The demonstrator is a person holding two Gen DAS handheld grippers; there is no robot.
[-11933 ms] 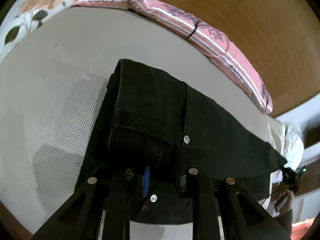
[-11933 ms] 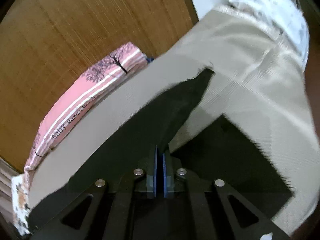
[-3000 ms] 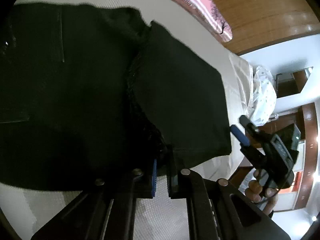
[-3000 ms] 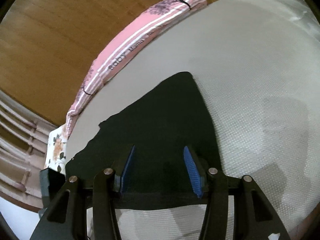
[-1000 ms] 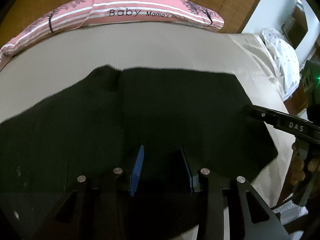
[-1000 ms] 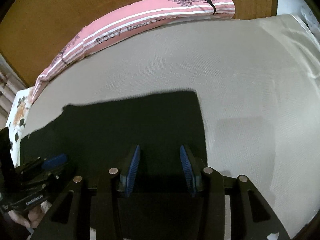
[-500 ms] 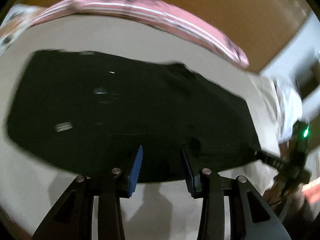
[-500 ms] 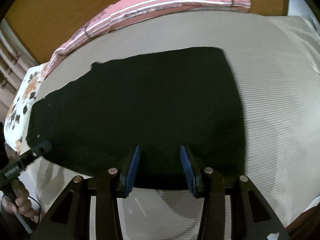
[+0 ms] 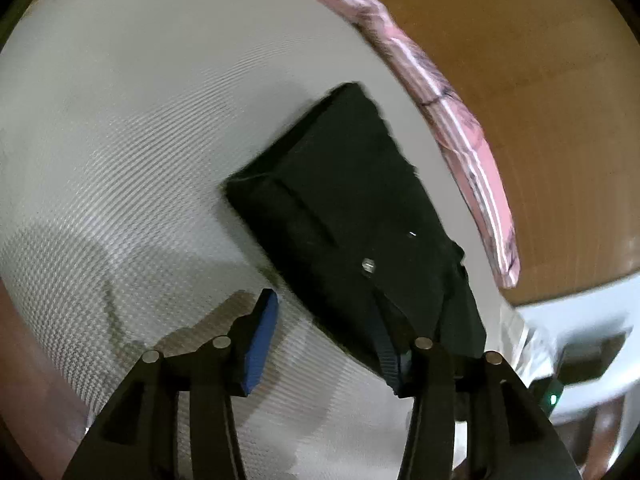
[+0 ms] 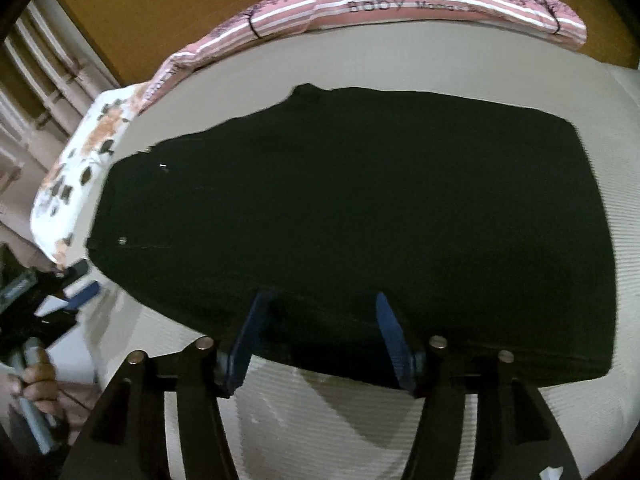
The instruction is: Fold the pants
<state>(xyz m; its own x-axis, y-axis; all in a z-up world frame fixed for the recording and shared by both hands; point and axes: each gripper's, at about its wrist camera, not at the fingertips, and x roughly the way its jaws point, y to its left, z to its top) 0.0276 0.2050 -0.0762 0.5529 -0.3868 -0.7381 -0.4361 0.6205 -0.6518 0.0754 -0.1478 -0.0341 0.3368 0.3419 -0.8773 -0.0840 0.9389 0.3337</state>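
We are holding our left gripper (image 9: 328,340) low over the bed (image 9: 120,120), with its jaws spread wide and gripping nothing. The black pants (image 9: 352,216) are lying flat on the bed ahead and to the right of it; the near waistband edge is crossing in front of the right finger, while the blue-padded left finger (image 9: 260,344) is hovering over bare sheet. We cannot tell whether the right finger is touching the cloth.

We are also holding our right gripper (image 10: 320,332) above the bed (image 10: 624,128), jaws released and wide apart, both blue pads hanging over the near edge of the pants (image 10: 352,216). From this view the left gripper (image 10: 68,292) is showing at the far left, just off the waist end of the garment.

The pants are lying as one long dark slab, folded lengthwise, with the legs stacked and the edges fairly even. A small metal rivet (image 9: 367,266) is glinting near the waistband. A pink striped pillow (image 10: 400,0) is lying along the far side of the bed, well apart from the pants, and a floral pillow (image 10: 84,160) is sitting near the waist end.
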